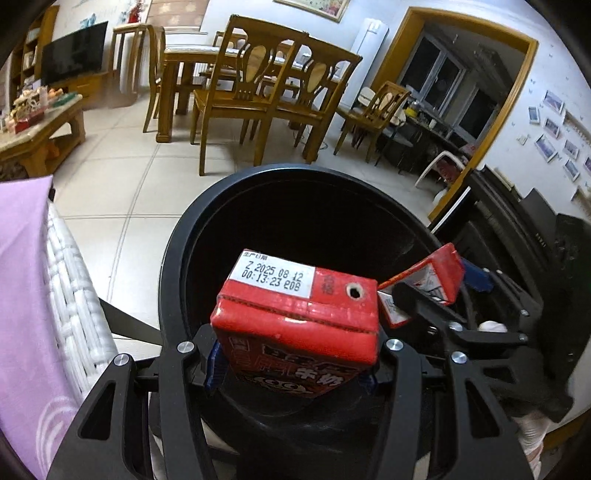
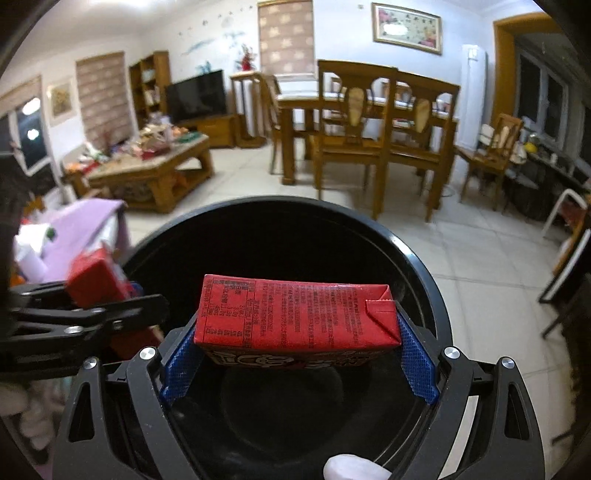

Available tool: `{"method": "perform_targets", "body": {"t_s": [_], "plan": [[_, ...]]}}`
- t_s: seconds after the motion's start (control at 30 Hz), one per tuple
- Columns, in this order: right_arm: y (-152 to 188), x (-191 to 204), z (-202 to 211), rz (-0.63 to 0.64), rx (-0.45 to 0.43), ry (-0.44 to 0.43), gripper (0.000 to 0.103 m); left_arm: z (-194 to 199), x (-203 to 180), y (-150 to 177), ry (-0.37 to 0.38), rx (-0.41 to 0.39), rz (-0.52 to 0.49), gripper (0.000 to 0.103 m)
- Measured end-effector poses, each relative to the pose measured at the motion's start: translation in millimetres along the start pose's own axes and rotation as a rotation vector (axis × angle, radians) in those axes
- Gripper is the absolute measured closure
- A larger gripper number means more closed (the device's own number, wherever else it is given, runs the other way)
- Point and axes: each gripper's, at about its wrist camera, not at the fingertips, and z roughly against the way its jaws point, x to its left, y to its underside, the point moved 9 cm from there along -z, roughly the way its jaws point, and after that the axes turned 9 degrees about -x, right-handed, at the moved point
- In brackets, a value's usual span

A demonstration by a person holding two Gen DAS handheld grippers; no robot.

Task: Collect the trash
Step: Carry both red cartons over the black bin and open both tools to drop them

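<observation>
Both jaws grip a red milk carton: the left gripper [image 1: 295,363] holds its carton [image 1: 297,317], the right gripper [image 2: 299,363] its own carton [image 2: 295,314] — each directly above the black bin [image 2: 424,266]. I would open one side at a time, staying inside the rim.

a wooden dining table [image 2: 369,105] stands across the tiled floor [image 2: 480,266] with high-backed wooden chairs [image 2: 351,140] pushed up to its near edge, and a tall white air conditioner [image 2: 474,85] stands upright against the wall to its right, beside a yellow-framed doorway [image 1: 476,96]. a dark television [image 2: 196,94] sits on a low wooden cabinet by a bookshelf [image 2: 149,86], and nearer, a low wooden coffee table [image 2: 159,173] carries a cluttered heap of small colourful items (too blurred to name). a pink cloth [image 1: 22,295] lies over a white woven surface [image 1: 70,280], a framed picture [image 2: 406,27] hangs high on the far wall, and small photos [image 1: 554,125] dot the wall right of the doorway.
</observation>
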Motion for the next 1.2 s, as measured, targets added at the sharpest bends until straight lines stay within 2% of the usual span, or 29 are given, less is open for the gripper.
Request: {"method": "perform_targets", "body": {"t_s": [0.17, 0.33, 0.63, 1.1, 1.13, 1.2], "plan": [[11.0, 2.4, -11.5, 0.082, 0.084, 0.043, 0.014, -1.2, -6.0, 0.6, -0.039, 0.012, -0.048, 0.049], [19.9, 5.1, -25.1, 0.132, 0.129, 0.043, 0.014, -9.0, -11.0, 1.6, -0.052, 0.024, -0.068, 0.049], [17.7, -12.3, -25.1, 0.125, 0.129, 0.042, 0.013, -11.7, -17.8, 2.8, -0.063, 0.029, -0.114, 0.049], [23.2, -6.5, -18.6, 0.148, 0.124, 0.033, 0.013, -10.8, -24.1, -1.1, -0.054, 0.018, -0.144, 0.047], [23.9, -5.7, -18.7, 0.148, 0.125, 0.032, 0.012, -10.1, -24.3, -0.6, -0.053, 0.016, -0.140, 0.047], [23.5, -4.7, -17.8, 0.147, 0.122, 0.031, 0.007, -7.6, -23.9, -2.3, -0.057, 0.003, -0.134, 0.033]]}}
